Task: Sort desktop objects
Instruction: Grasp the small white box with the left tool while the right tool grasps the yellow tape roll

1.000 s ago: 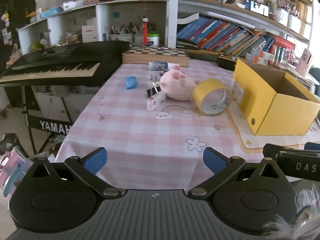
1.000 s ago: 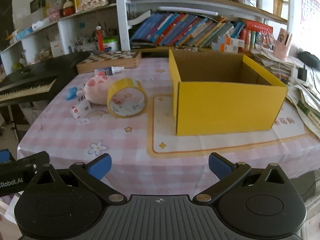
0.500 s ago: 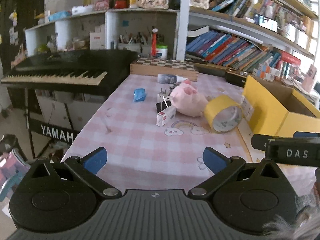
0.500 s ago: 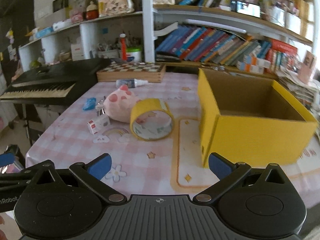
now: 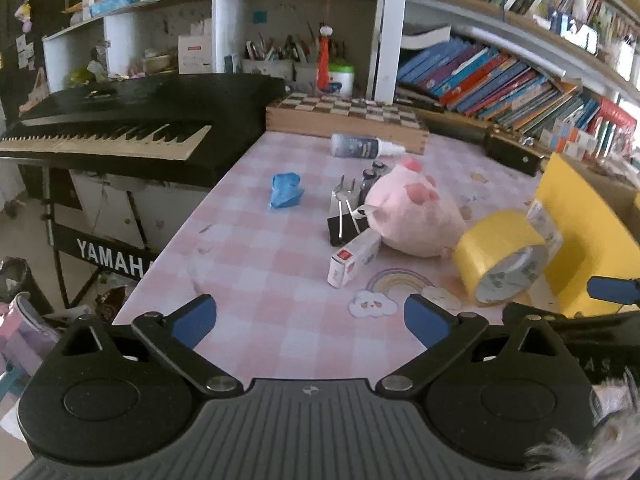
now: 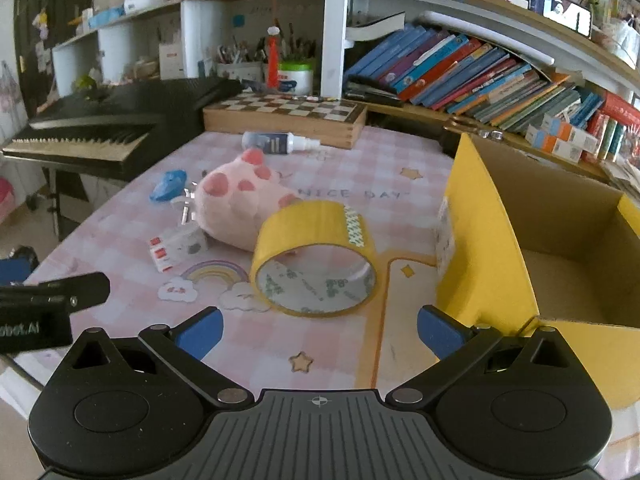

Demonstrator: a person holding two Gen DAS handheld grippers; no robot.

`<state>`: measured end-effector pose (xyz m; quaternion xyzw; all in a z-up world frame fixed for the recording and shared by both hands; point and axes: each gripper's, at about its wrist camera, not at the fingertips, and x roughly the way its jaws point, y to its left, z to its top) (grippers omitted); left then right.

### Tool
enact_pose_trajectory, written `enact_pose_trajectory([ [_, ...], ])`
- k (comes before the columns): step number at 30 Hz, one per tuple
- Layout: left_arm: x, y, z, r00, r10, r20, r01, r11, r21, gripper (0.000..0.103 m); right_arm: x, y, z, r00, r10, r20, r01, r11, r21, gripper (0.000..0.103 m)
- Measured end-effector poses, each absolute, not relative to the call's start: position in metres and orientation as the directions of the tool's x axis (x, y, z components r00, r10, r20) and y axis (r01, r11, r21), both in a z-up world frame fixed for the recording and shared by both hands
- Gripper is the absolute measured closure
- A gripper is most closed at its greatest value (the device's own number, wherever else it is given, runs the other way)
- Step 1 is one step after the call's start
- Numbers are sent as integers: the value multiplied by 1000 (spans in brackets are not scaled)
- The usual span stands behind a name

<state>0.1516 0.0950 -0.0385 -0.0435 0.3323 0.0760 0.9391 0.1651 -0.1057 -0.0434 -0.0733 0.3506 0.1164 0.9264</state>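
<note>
Both tools hung spread wide and empty over the near edge of the pink checked counter (image 6: 336, 152): the left tool (image 5: 310, 314) faced the cluster of small things, and the right tool (image 6: 318, 326) faced the yellow roll of packing tape (image 6: 316, 258), which stood on its edge just beside the open yellow cardboard box (image 6: 532, 240).

By my judgement the step in hand was the approach to a first pick, and the tape was the likeliest target for the right tool. To do it well, one finger should pass inside the ring and the other outside, closing on the wall of the roll. A pinch across the whole width might set it rolling.

The pink plush pig (image 5: 412, 216) lay against the tape and partly covered the black binder clip (image 5: 342, 226) and the small white-and-red carton (image 5: 352, 260). Two dark cylinders behind the pig were too small to identify. The crumpled blue item (image 5: 286, 190) and the bottle with the white nozzle (image 5: 360, 146) lay apart. Much of the box floor was hidden by its walls.
</note>
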Motion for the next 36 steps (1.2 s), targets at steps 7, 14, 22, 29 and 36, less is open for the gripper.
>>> enact_pose_trajectory([
  [7,192,97,-50,761,98,-641,-129,992,-1,24,181,-95,-57,734,140,-664,-282,953,-112,0],
  [14,216,100,-52,763,62,-644,-89,996,-10,24,176,-79,-51,777,174,-605,-335,928,-164,0],
  [22,229,104,-45,784,-31,-620,0,999,-51,21,188,-115,-41,782,-70,-619,-51,983,-175,0],
  [29,239,99,-55,759,-94,-645,74,996,-58,24,183,-127,-43,756,-23,-655,-55,994,-98,0],
  [36,251,94,-71,713,-111,-692,132,991,-23,50,198,-92,-67,733,29,-679,-153,980,-123,0],
])
